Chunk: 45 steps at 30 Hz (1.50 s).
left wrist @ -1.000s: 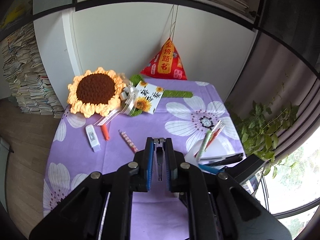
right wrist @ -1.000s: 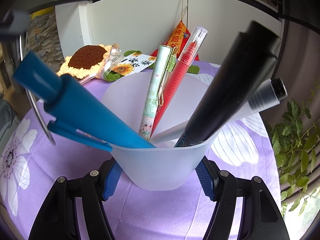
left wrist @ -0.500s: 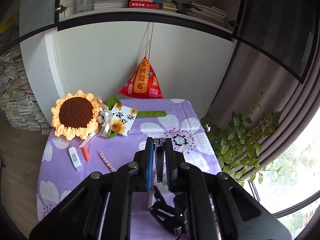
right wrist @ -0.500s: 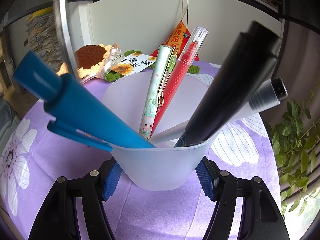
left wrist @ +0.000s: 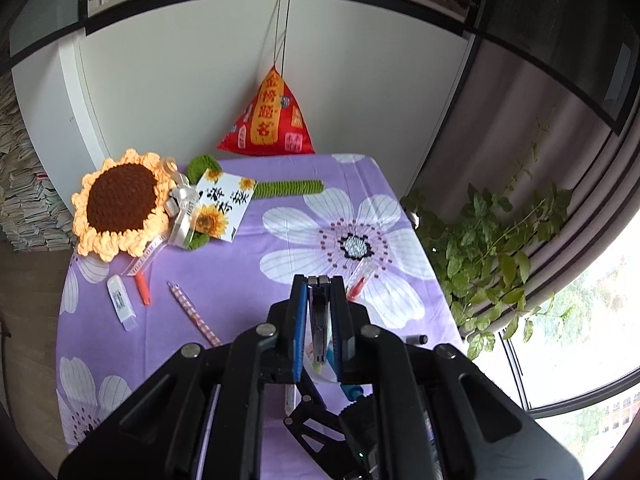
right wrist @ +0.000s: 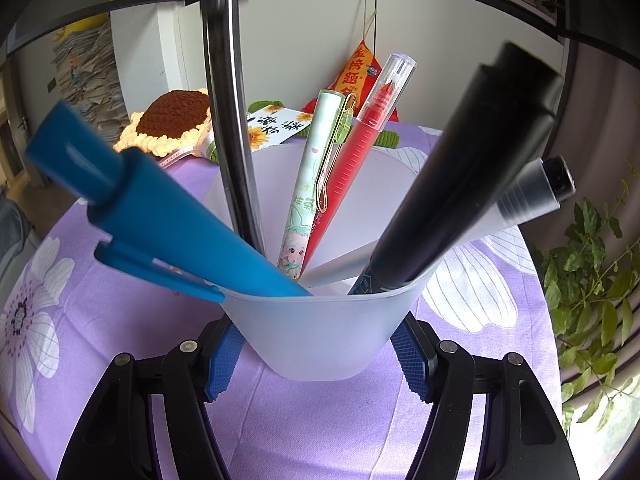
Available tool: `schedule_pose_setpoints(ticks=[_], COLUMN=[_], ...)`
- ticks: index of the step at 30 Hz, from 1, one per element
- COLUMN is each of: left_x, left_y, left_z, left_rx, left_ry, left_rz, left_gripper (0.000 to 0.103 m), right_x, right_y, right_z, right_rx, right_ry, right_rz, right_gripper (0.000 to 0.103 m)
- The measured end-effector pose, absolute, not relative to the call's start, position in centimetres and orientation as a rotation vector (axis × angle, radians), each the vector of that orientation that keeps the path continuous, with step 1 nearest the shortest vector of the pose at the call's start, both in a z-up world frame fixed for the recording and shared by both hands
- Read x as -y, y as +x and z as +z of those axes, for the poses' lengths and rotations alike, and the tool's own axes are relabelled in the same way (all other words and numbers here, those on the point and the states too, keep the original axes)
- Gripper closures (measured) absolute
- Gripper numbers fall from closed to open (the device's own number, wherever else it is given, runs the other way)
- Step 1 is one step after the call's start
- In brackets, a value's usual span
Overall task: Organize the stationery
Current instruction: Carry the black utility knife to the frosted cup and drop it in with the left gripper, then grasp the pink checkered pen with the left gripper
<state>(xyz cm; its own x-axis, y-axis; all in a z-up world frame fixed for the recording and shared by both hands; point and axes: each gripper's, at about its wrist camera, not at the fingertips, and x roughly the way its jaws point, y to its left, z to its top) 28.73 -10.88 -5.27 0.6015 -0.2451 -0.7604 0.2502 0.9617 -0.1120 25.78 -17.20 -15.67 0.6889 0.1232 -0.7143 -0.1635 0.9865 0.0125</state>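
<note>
On a table draped in a purple floral cloth point(left wrist: 248, 264), we hold two grippers. Our right gripper point(right wrist: 316, 356) has its blue-padded jaws closed around the base of a frosted plastic cup point(right wrist: 316, 344), which stands upright on the cloth. Inside the cup lean a blue pen point(right wrist: 160, 216), a pale green pen point(right wrist: 312, 184) with a cartoon figure and a gold clip, a red pen point(right wrist: 360, 152) with a clear cap, a thick black marker point(right wrist: 460, 184) and a silver pen point(right wrist: 532, 196).

Our left gripper point(left wrist: 319, 304) hovers above the cup, its jaws clenched on a slim dark metallic pen point(left wrist: 320, 328) that points downward. From the right wrist camera, that same pen appears as a blurred shiny rod dropping from the top of the view into the cup, between the blue pen and the pale green one.

Still lying on the cloth to the left are a white correction tape point(left wrist: 122, 302), a small orange cap point(left wrist: 142, 288) and a pink checked pencil point(left wrist: 192, 312). At the back of the table sit a crocheted sunflower point(left wrist: 120, 204), a sunflower card point(left wrist: 222, 206) and a red pyramid pouch point(left wrist: 268, 120).
</note>
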Motion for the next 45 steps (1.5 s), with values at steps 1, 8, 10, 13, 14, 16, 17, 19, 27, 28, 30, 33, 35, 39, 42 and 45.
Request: schedule_pose_setpoints(ticks=[1, 8, 10, 13, 14, 16, 17, 19, 27, 28, 30, 33, 35, 39, 42, 45], left_x=[10.9, 11.5, 11.6, 11.5, 11.4, 10.9, 10.5, 9.4, 4.0, 3.4, 2.4, 1.1, 0.7, 0.1, -0.2, -0.5], left_y=[28.8, 29.2, 29.2, 29.2, 29.2, 29.2, 29.2, 29.4, 31.7, 32.2, 33.4, 35.0, 36.0, 37.7, 39.0, 39.7], left_z=[-5.6, -7.2, -7.3, -7.4, -7.3, -6.8, -6.6, -6.0, -7.5, -8.3, -10.1, -12.7, -13.9, -15.4, -16.6, -17.3], left_rx=[-0.89, -0.943, -0.949, -0.956, -0.958, -0.954, -0.947, -0.93, -0.973, -0.999, -1.059, -1.135, -1.165, -1.189, -1.215, -1.234], left_ry=[0.008, 0.027, 0.032, 0.033, 0.03, 0.013, 0.006, -0.016, -0.097, -0.108, -0.138, -0.188, -0.197, -0.193, -0.201, -0.215], left_rz=[-0.287, -0.298, -0.298, -0.296, -0.294, -0.287, -0.277, -0.246, -0.032, -0.013, 0.019, 0.057, 0.068, 0.111, 0.135, 0.152], left_gripper=[0.094, 0.094, 0.094, 0.094, 0.094, 0.094, 0.094, 0.093, 0.076, 0.076, 0.076, 0.076, 0.076, 0.076, 0.076, 0.076], right_x=[17.2, 17.2, 17.2, 17.2, 17.2, 17.2, 17.2, 17.2, 17.2, 17.2, 17.2, 17.2, 17.2, 17.1, 17.1, 17.2], right_y=[25.8, 25.8, 25.8, 25.8, 25.8, 25.8, 25.8, 25.8, 25.8, 25.8, 25.8, 25.8, 25.8, 25.8, 25.8, 25.8], right_z=[-15.7, -15.7, -15.7, -15.7, -15.7, -15.7, -15.7, -15.7, -15.7, -15.7, -15.7, -15.7, -15.7, -15.7, -15.7, -15.7], right_rx=[-0.795, -0.794, -0.794, -0.794, -0.794, -0.794, -0.794, -0.794, -0.794, -0.794, -0.794, -0.794, -0.795, -0.796, -0.796, -0.796], right_ry=[-0.054, -0.053, -0.054, -0.053, -0.054, -0.053, -0.054, -0.053, -0.054, -0.054, -0.053, -0.053, -0.053, -0.054, -0.054, -0.054], right_rz=[0.16, 0.161, 0.161, 0.161, 0.161, 0.161, 0.161, 0.161, 0.16, 0.16, 0.16, 0.161, 0.161, 0.16, 0.16, 0.16], right_gripper=[0.033, 0.033, 0.033, 0.033, 0.033, 0.033, 0.033, 0.033, 0.033, 0.033, 0.033, 0.033, 0.033, 0.033, 0.033, 0.033])
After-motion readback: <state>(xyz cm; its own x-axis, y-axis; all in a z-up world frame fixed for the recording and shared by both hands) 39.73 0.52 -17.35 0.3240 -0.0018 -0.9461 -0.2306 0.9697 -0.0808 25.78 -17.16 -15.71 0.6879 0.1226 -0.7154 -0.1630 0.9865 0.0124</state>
